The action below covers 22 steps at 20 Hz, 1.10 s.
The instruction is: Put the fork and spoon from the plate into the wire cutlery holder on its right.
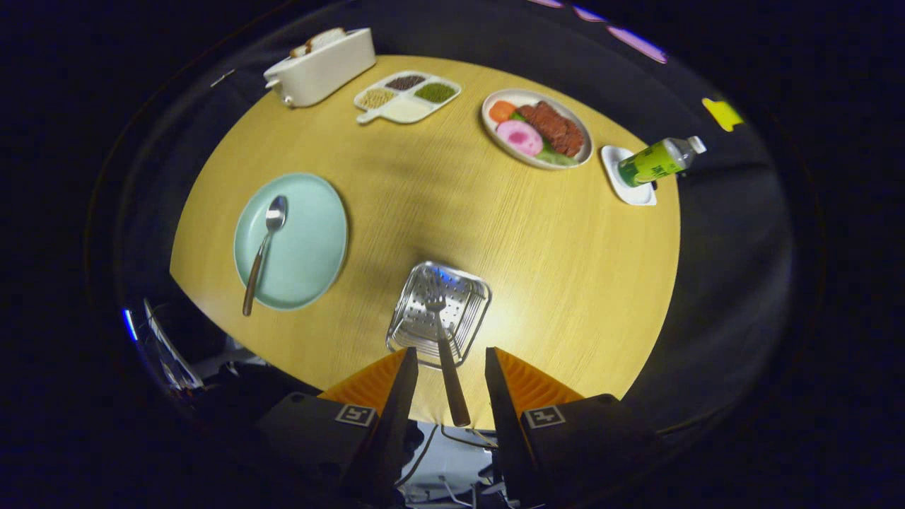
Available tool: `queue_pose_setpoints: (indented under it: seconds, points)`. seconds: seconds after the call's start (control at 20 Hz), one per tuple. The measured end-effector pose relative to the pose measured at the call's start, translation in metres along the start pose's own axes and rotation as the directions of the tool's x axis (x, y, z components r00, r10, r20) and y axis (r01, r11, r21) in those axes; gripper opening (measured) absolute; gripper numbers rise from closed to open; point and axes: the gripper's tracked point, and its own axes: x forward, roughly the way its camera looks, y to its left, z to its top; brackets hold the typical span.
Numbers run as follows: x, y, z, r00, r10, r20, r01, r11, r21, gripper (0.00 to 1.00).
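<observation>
A metal wire cutlery holder (472, 291) stands on the round wooden table just ahead of my fingers. The fork (444, 332) is inside it, tines down at the bottom, and its brown handle leans back toward me through the gap between the fingers. My gripper (450, 355) is open above the holder, and neither finger touches the handle. To the left of the holder lies a pale green plate (307, 237). The spoon (263, 249) rests on it with its bowl pointing away and its brown handle over the plate's near rim.
Across the table are a white toaster with bread (322, 65), a divided dish of beans (409, 95), a plate of food (537, 129) and a green bottle (656, 161) lying on a small white dish. The table's near edge runs under my fingers.
</observation>
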Motion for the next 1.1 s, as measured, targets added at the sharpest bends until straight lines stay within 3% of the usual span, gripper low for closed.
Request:
queue_pose_setpoints:
  seconds: [0.15,0.35,0.7,1.1]
  points:
    - [-0.032,0.027,0.036,0.977,0.014,0.211,-0.029,0.997,0.065,0.6]
    - [-0.055,0.106,0.052,0.936,0.132,0.326,-0.152,0.988,0.035,0.61]
    - [0.013,0.249,0.022,0.939,0.293,0.182,-0.29,0.956,-0.046,0.62]
    - [0.083,0.287,0.004,0.971,0.231,0.06,-0.23,0.973,-0.029,0.59]
